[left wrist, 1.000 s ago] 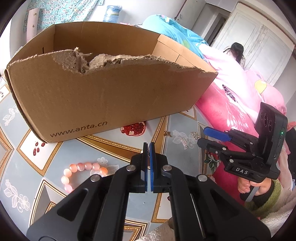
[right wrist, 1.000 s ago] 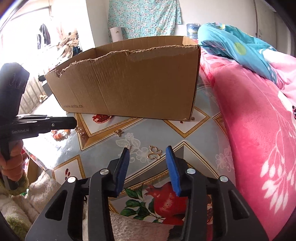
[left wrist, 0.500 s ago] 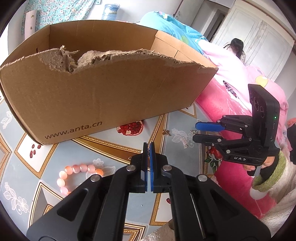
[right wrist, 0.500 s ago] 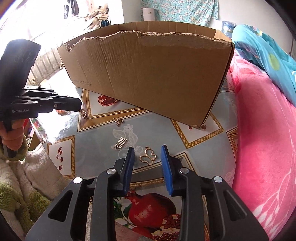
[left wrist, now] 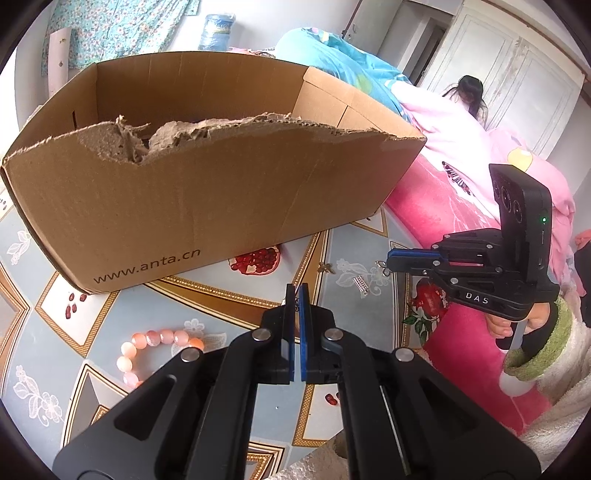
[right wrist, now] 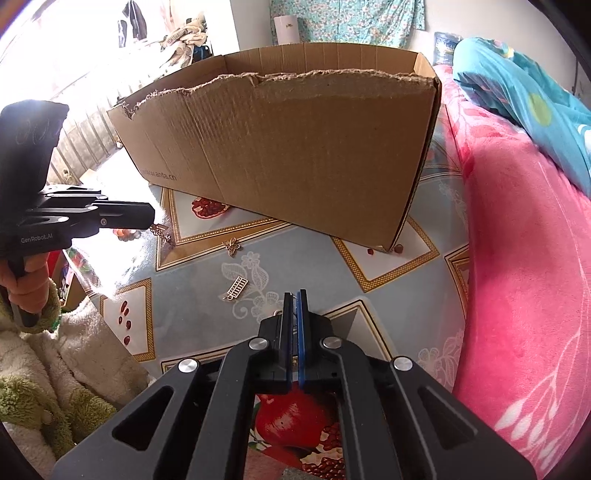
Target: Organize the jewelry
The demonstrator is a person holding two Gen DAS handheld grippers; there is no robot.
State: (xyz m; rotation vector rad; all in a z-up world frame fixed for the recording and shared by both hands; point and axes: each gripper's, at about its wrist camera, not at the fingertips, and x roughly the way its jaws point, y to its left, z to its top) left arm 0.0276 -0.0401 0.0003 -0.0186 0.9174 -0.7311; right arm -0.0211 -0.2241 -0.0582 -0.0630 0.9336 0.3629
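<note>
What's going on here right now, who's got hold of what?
A person works two handheld grippers over the patterned table. The right gripper has just been closing its jaws and now pinches a gold charm, mostly hidden between them. The left gripper is shut on a small chain piece. A butterfly charm, a ladder-shaped charm and a pink bead bracelet lie in front of the cardboard box.

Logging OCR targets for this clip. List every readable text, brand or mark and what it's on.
"www.anta.cn": front wall of the cardboard box.
"DAS": side of the right gripper.
"GenRobot.AI": side of the left gripper.
Blue container behind the box: print too blurred to read.
</note>
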